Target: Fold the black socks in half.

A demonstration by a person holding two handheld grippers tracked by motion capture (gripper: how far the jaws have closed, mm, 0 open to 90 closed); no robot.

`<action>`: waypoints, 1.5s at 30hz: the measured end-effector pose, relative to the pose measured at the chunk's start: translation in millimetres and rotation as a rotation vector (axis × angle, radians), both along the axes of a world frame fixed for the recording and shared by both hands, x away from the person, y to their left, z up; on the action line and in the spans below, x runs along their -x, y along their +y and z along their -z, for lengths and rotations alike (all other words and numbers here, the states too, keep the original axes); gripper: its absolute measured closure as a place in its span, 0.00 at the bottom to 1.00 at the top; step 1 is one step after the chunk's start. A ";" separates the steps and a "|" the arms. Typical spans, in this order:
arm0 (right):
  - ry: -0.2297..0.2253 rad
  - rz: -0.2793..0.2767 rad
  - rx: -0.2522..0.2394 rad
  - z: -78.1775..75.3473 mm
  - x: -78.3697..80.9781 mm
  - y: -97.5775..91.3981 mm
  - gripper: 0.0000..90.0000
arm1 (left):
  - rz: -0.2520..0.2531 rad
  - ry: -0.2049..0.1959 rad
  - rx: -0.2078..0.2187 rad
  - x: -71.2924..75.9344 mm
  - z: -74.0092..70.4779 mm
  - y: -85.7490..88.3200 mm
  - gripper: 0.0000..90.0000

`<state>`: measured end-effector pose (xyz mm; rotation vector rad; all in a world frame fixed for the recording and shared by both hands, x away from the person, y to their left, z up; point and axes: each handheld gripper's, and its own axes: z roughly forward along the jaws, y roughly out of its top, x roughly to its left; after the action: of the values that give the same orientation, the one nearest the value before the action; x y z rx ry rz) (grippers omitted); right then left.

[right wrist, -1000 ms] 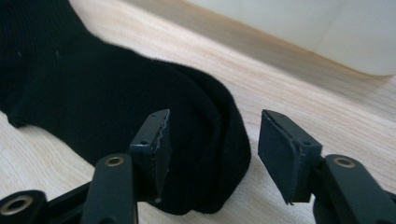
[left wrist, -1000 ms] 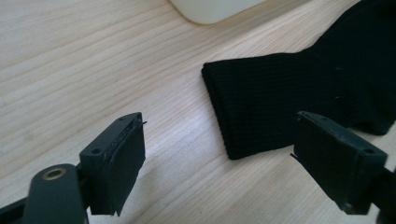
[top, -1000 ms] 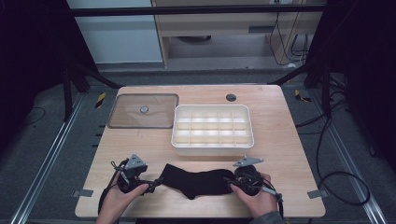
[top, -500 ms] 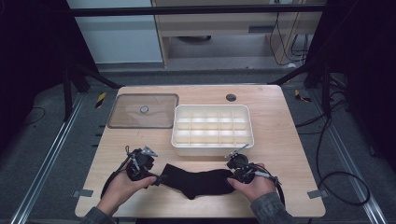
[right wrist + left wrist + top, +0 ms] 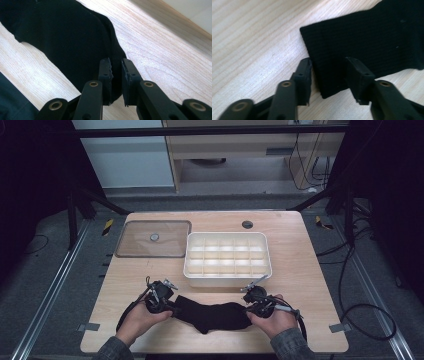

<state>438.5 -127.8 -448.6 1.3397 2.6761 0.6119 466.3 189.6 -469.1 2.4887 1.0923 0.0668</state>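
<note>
The black sock (image 5: 212,316) lies lengthwise between my grippers — my left gripper (image 5: 328,72) half-closed around its cuff, my right gripper (image 5: 116,71) pinching its toe.

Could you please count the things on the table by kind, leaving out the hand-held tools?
Black sock: 1
White compartment box: 1
Clear lid: 1
Total: 3
</note>
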 end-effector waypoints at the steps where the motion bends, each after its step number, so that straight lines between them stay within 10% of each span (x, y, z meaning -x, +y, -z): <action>1: 0.000 0.000 0.000 0.0 0.0 0.0 0.88 | 0.000 0.000 0.000 0.0 0.0 0.0 0.67; 11: -0.001 0.002 -0.019 2.2 3.2 -1.5 0.94 | 0.008 0.008 0.038 3.0 1.6 1.3 0.85; 45: -0.004 -0.048 -0.117 7.4 7.7 27.2 0.96 | 0.040 -0.053 0.073 9.8 -58.6 38.6 0.85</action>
<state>430.8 -100.6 -456.0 1.3021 2.7147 0.7875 456.5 228.2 -410.4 2.4286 1.0052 0.0797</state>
